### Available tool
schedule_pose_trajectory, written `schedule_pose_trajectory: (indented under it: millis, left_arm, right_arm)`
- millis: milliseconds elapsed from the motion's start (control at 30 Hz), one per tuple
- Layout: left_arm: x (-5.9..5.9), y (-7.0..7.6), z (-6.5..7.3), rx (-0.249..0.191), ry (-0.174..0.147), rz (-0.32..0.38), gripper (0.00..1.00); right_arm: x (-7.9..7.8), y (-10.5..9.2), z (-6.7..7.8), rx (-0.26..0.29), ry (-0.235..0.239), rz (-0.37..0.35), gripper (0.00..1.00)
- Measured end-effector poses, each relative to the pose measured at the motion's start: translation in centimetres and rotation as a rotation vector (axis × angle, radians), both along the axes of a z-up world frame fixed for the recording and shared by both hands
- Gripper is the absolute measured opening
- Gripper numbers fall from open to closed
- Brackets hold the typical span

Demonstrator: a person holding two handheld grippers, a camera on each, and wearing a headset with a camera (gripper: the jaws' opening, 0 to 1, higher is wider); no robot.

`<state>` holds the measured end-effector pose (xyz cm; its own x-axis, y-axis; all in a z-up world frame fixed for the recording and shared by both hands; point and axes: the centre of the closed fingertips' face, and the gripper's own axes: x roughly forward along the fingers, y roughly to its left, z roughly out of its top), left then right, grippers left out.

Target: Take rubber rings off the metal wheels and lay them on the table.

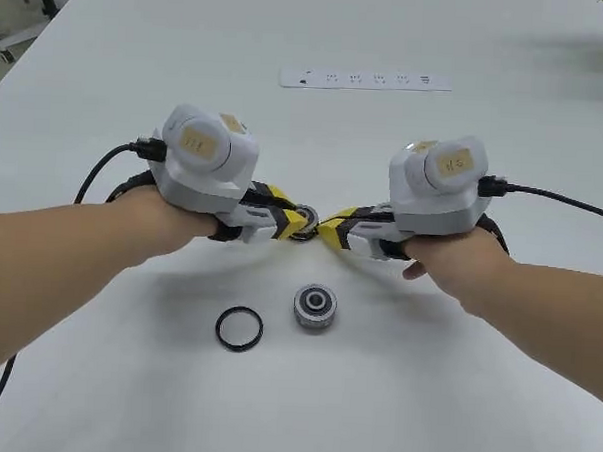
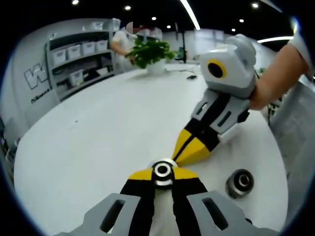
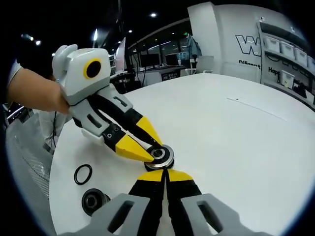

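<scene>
Left gripper point(image 1: 300, 224) clenched on small silver metal wheel point(image 3: 160, 156), face up, black rubber ring round its rim, low over white table point(image 1: 107, 97). Right gripper point(image 1: 331, 230) meets it head-on from the opposite side, jaws pressed together, tips touching the wheel's near edge. Ring lies dead ahead of right tips, so right likely peels.
</scene>
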<state>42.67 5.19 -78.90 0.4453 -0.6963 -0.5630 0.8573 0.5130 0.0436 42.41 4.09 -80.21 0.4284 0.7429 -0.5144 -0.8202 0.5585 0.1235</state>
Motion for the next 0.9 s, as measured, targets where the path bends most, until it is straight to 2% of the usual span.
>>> schedule_pose_trajectory:
  millis: [67, 133, 167, 367, 433, 900]
  left_arm:
    - [0.0, 0.0, 0.0, -0.001, 0.001, 0.002, 0.12]
    - [0.0, 0.0, 0.0, -0.002, 0.002, 0.004, 0.12]
    - [0.0, 0.0, 0.0, -0.002, 0.002, 0.005, 0.12]
    - [0.0, 0.0, 0.0, -0.005, 0.0, 0.015, 0.12]
    - [0.0, -0.1, 0.0, -0.006, 0.0, 0.015, 0.12]
    - [0.0, -0.2, 0.0, -0.002, -0.007, 0.023, 0.12]
  right_arm:
    - [0.1, -0.1, 0.0, 0.003, 0.008, -0.004, 0.0]
    - [0.1, -0.1, 0.0, 0.027, 0.038, -0.024, 0.0]
    - [0.1, -0.1, -0.1, 0.055, 0.069, -0.05, 0.0]
    - [0.9, -0.6, 0.0, 0.17, 0.165, -0.156, 0.0]
    - [1.2, -0.5, 0.4, 0.226, 0.194, -0.185, 0.0]
    - [0.6, 0.0, 1.2, 0.216, 0.169, -0.161, 0.0]
